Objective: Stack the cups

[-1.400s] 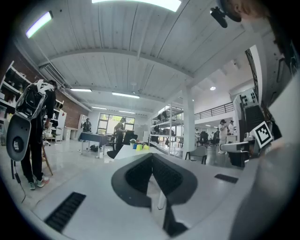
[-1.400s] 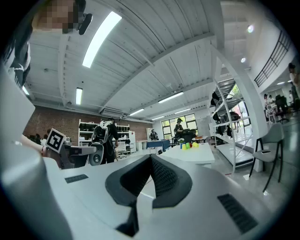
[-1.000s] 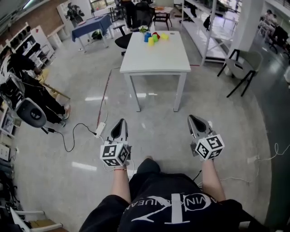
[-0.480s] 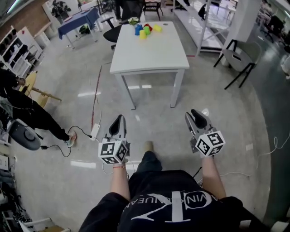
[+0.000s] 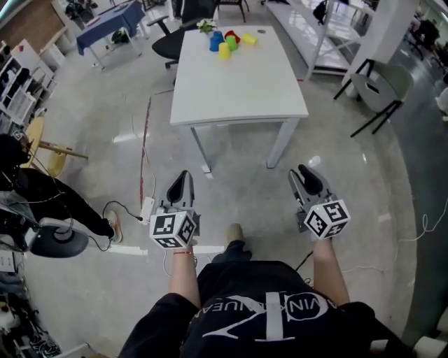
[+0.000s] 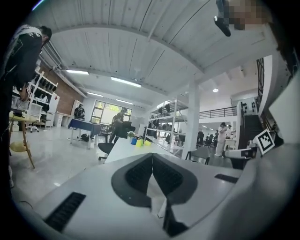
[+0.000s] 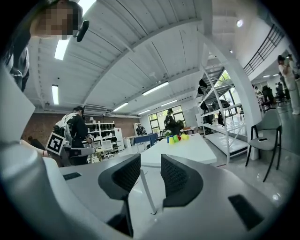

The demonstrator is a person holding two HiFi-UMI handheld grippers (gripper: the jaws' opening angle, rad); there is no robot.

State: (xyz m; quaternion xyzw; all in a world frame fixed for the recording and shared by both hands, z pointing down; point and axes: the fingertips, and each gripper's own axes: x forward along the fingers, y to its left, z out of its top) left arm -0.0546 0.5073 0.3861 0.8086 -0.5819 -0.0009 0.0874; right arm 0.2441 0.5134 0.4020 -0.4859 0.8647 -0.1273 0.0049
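The cups (image 5: 227,42) cluster at the worktop's (image 5: 238,91) far end, well apart from both tools. They look light, stiff plastic: pinch a rim. Left tool (image 5: 181,178) clenched, empty; right tool (image 5: 306,172) opening, empty.

item count. cups: five in total, made up of one blue cup (image 5: 216,40), one red cup (image 5: 231,34), one green cup (image 5: 232,43) and two yellow, the nearer yellow cup (image 5: 224,50) and the farther yellow cup (image 5: 249,39). white table (image 5: 238,87): one. blue-covered table (image 5: 112,19): one. black office chair (image 5: 164,43): one. grey chair (image 5: 371,87): one.
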